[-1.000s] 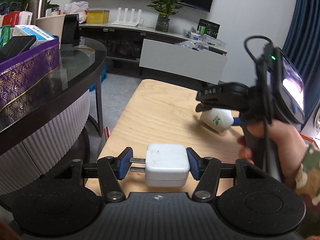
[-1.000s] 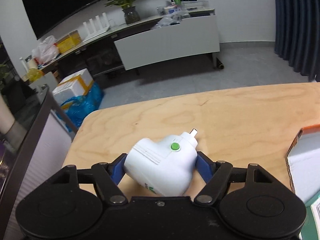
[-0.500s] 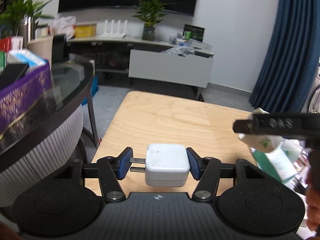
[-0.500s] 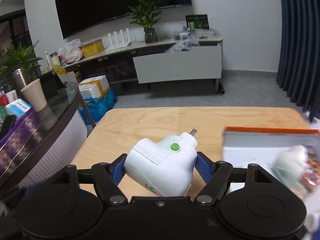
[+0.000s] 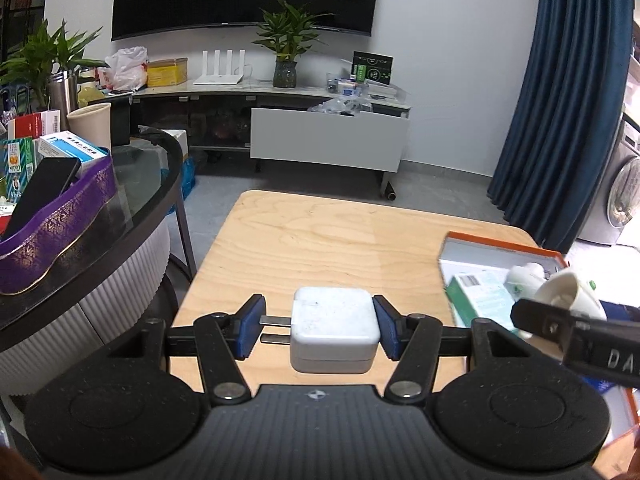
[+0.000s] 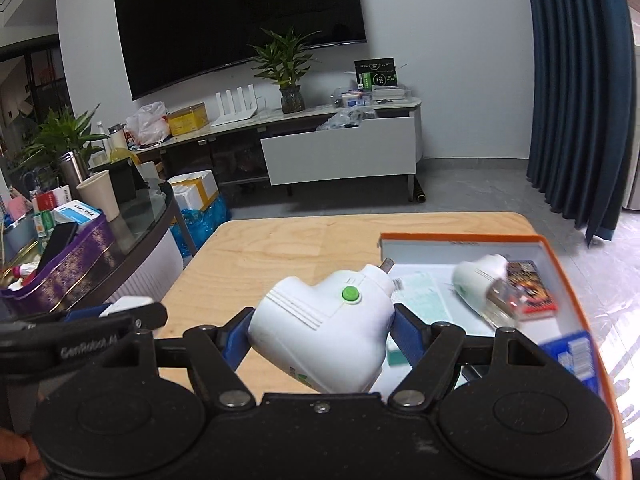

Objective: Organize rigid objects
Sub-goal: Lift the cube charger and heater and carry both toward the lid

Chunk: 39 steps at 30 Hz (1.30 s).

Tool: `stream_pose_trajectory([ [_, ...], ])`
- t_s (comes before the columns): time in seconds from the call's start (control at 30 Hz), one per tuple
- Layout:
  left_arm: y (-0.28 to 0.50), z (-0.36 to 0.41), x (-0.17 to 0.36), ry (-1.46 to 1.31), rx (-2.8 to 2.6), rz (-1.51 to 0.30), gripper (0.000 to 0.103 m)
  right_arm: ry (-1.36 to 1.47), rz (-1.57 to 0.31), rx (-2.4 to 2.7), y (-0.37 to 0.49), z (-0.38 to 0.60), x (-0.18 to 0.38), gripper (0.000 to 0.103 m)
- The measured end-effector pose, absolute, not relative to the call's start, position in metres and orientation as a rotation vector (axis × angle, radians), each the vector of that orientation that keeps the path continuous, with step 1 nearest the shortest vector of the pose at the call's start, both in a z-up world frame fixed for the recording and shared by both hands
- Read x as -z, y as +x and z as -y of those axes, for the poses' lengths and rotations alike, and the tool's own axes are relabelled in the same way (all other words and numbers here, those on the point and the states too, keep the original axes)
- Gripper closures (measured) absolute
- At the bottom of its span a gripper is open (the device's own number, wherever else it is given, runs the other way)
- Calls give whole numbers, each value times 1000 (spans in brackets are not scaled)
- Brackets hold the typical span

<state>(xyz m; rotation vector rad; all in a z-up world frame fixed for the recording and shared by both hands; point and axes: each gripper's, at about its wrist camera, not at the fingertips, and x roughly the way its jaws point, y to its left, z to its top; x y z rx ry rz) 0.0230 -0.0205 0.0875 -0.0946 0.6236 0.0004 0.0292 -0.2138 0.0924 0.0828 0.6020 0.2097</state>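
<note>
Two grippers are each clamped on a white plastic thing above the pale wooden table [image 5: 320, 240]. The left gripper [image 5: 319, 330] has its blue-padded jaws pressed on the sides of a square white plug-in charger [image 5: 334, 328], whose two metal prongs point toward nine o'clock against the left pad. In the right wrist view, the right gripper [image 6: 320, 330] has its jaws closed on a white heart-shaped plastic plug-in device with a round green button [image 6: 322, 328], its metal tip aimed toward one o'clock. That device hangs over the near left edge of an orange-rimmed white shallow box [image 6: 460, 240] lying on the table at three o'clock. Inside the box lie a pale green flat carton [image 6: 420, 296], a second white plug-in device [image 6: 480, 284] that is blurred, possibly with a clear bottle on its near end, and a small red and dark printed pack [image 6: 530, 288] just beside it. At nine o'clock, a purple patterned fabric basket [image 5: 60, 224] sits on a dark glass counter.
</note>
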Motion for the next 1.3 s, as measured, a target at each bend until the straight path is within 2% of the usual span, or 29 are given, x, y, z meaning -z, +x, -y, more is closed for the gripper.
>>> stream_pose_trajectory([
  [0.6,-13,72,-96,-55,53,-632,45,125,-578,-179,-29,261,-98,17],
  [1.3,-20,121,-92,-29,139,-659,45,164,-576,-97,-49,307,-95,17],
])
